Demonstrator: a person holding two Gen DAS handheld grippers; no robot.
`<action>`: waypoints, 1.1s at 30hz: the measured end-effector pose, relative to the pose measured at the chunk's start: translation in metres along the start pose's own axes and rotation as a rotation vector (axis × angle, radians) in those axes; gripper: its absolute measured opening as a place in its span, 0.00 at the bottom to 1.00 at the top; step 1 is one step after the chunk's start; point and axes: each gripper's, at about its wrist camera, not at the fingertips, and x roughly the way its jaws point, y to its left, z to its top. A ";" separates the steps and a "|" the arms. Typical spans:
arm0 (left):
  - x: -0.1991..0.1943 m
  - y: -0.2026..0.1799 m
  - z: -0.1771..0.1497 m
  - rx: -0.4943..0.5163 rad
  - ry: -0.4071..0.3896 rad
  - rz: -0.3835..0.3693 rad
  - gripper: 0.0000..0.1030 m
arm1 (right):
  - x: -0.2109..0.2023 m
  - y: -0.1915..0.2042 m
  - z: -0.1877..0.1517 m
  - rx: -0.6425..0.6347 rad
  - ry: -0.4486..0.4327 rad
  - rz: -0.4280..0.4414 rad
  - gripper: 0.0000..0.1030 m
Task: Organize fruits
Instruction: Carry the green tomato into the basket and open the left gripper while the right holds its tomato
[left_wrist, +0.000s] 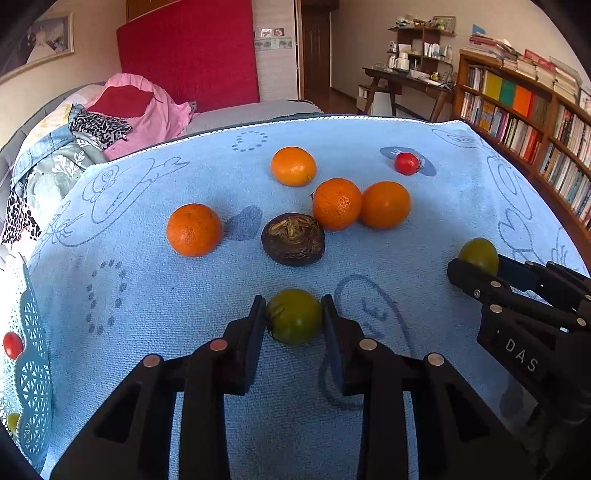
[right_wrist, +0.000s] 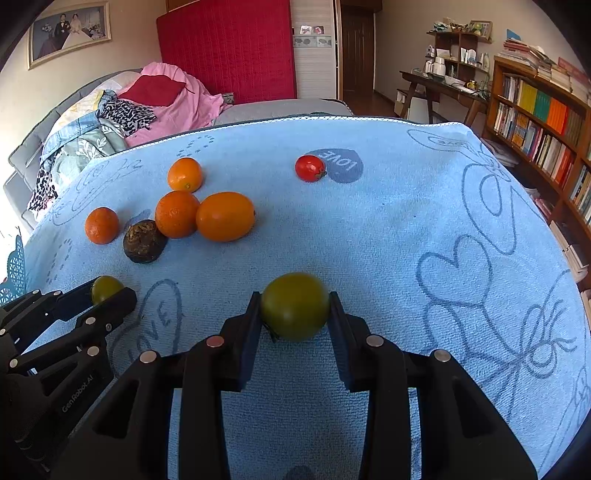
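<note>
Blue basket (left_wrist: 27, 373) left of towel (left_wrist: 424, 236): red tomato (left_wrist: 12, 345) inside. Left gripper (left_wrist: 294, 317) jaws clamped on green tomato (left_wrist: 294, 316); right gripper (right_wrist: 294, 314) jaws clamped on another green tomato (right_wrist: 294, 311).

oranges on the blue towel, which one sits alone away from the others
The round orange farthest left, just left of the dark brown wrinkled fruit. The other three cluster together farther back and right.

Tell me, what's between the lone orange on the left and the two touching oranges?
The dark brown fruit sits there on the blue towel, seen in both wrist views.
</note>
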 end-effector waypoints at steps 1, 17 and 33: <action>0.000 0.000 0.000 -0.002 -0.001 -0.001 0.29 | 0.000 0.000 0.000 0.000 0.000 0.000 0.35; -0.024 0.006 -0.002 -0.027 -0.040 0.073 0.29 | -0.004 0.000 0.000 0.003 -0.015 0.001 0.35; -0.078 0.028 -0.010 -0.068 -0.115 0.142 0.29 | -0.017 0.015 -0.003 -0.023 -0.052 0.027 0.35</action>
